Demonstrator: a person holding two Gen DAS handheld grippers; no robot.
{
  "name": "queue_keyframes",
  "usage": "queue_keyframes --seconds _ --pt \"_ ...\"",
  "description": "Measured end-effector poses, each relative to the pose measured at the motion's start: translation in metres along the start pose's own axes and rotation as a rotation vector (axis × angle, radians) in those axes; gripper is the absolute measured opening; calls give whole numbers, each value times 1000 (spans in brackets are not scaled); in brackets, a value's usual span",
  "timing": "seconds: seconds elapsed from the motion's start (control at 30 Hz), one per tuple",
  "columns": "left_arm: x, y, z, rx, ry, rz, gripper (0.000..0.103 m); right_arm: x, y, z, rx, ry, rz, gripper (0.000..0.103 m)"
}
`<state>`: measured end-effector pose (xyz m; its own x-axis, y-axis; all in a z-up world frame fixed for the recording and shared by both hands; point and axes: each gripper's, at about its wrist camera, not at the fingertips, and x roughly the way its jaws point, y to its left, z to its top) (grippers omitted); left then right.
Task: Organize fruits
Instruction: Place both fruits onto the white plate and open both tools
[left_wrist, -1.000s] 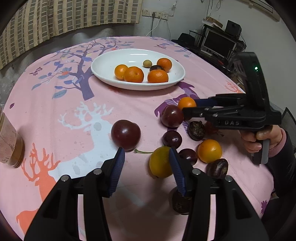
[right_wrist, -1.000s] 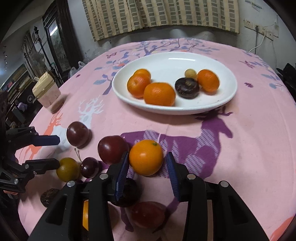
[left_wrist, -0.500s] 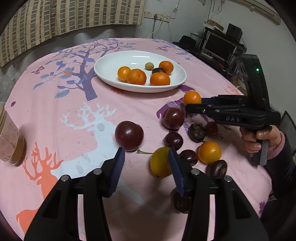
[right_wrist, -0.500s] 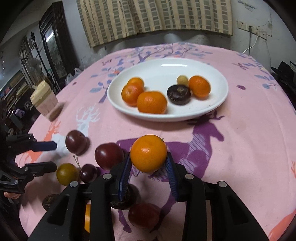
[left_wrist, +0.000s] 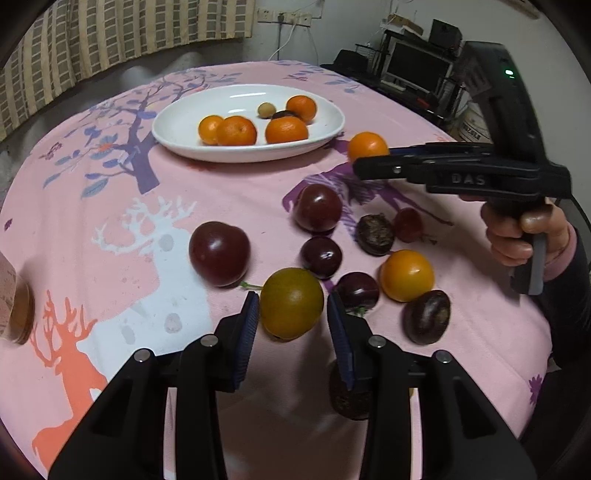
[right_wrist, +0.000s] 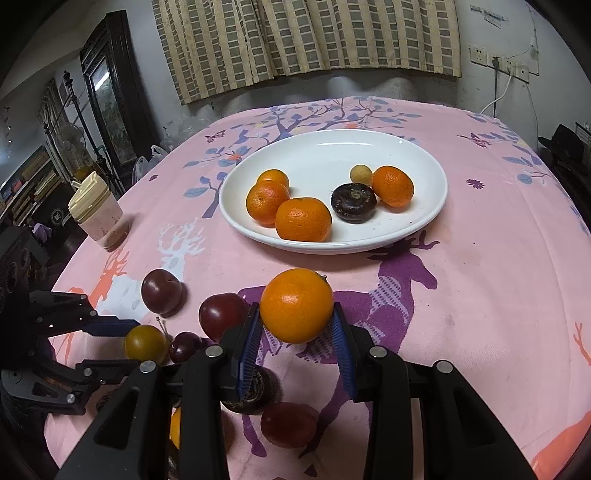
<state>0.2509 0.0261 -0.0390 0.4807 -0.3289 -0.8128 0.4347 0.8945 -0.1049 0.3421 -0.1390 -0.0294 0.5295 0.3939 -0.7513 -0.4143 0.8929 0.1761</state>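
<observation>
Nearest you, your left gripper (left_wrist: 291, 321) is closing around a yellow-green plum (left_wrist: 291, 302) on the counter (left_wrist: 110, 206), your right gripper (right_wrist: 295, 332) clamps a lifted orange (right_wrist: 296, 305), a dozen fruits remain loose, six sit in the far plate (right_wrist: 424, 225).

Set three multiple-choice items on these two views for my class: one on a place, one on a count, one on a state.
1. Where does the lidded jar stand?
A. on the plate
B. on the pink cloth, apart from the plate
C. between two jaws

2. How many oranges lie on the white plate?
A. two
B. six
C. four

3. In what state is the right gripper?
A. shut on an orange
B. wide open, with nothing in it
C. shut on a dark plum

Answers:
1 B: the jar stands on the cloth, well off the plate's rim.
2 C: four oranges lie on the plate, beside a dark fruit and a small tan one.
3 A: both blue pads press on the orange's sides.
</observation>
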Motion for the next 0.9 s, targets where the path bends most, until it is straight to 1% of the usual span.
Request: queue_keyframes --seconds 0.13,0.27,0.4,0.47,0.5,0.57,0.67,0.7,0.8,0.87,0.9 --pt "8 4 -1 -17 22 17 37 0 0 0 -2 -1 -2 38" --pt "8 2 -1 -12 14 29 36 -2 2 0 -6 -3 -2 38" --pt "6 7 1 -41 10 18 35 -4 2 -1 -8 -6 -9 38" --pt "-3 10 5 -69 -9 -3 35 -7 -1 1 6 -10 -11 38" --pt "-11 14 11 -88 -30 -22 35 -10 -3 5 15 -20 -2 38" --pt "-22 20 27 -105 -66 -34 35 -15 -8 16 25 -45 5 38" --pt "-31 34 68 -119 -137 28 35 -17 -17 40 25 -96 -32 38" --pt "-29 40 86 -133 -156 45 35 -14 -21 49 27 -108 -50 38" --pt "-5 60 130 -179 -164 68 35 5 -32 74 32 -126 -95 38" --pt "21 70 157 -184 -145 118 35 24 -41 85 49 -110 -111 38" --pt "31 74 166 -188 -130 133 35 34 -45 88 59 -100 -115 38"
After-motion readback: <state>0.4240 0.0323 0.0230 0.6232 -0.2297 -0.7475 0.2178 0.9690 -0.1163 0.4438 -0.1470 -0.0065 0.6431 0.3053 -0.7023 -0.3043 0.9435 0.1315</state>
